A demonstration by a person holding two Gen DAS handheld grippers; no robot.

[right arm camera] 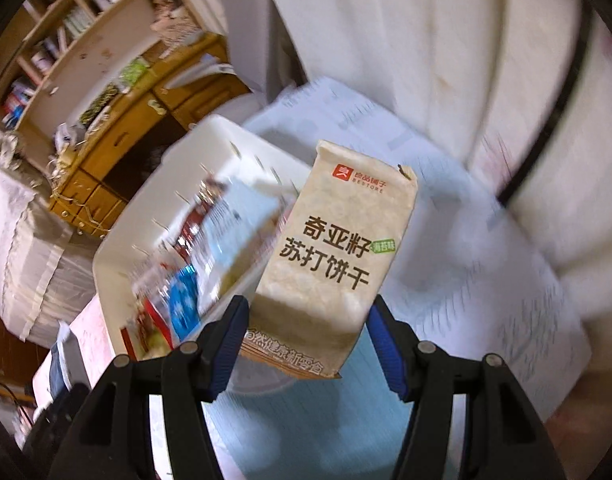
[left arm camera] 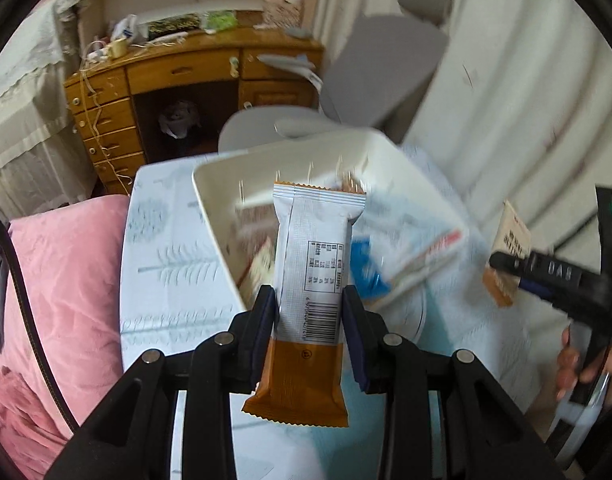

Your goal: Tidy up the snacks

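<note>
1. Left wrist view: the left gripper (left arm camera: 309,298) is clamped on a white-and-orange snack bar (left arm camera: 306,300), its pads pressing both long edges of the wrapper, barcode side facing the camera and the orange end hanging toward the lens.
2. Behind the bar stands a white plastic bin (left arm camera: 210,208) on a pale printed tablecloth (left arm camera: 166,272); blurred packets lie inside it, among them a blue packet (left arm camera: 367,268).
3. At the right edge the right gripper (left arm camera: 501,264) holds a beige cracker pack (left arm camera: 507,248), with a person's hand (left arm camera: 573,364) around its handle.
4. A pink cushion (left arm camera: 62,280) lies left of the table; a wooden desk (left arm camera: 154,80) and a grey office chair (left arm camera: 381,64) stand beyond.
5. Right wrist view: the right gripper (right arm camera: 306,314) grips the beige cracker pack (right arm camera: 337,248) by its sides, printed face up and tilted.
6. The white plastic bin (right arm camera: 118,264) sits just left of the pack, holding blurred colourful packets.
</note>
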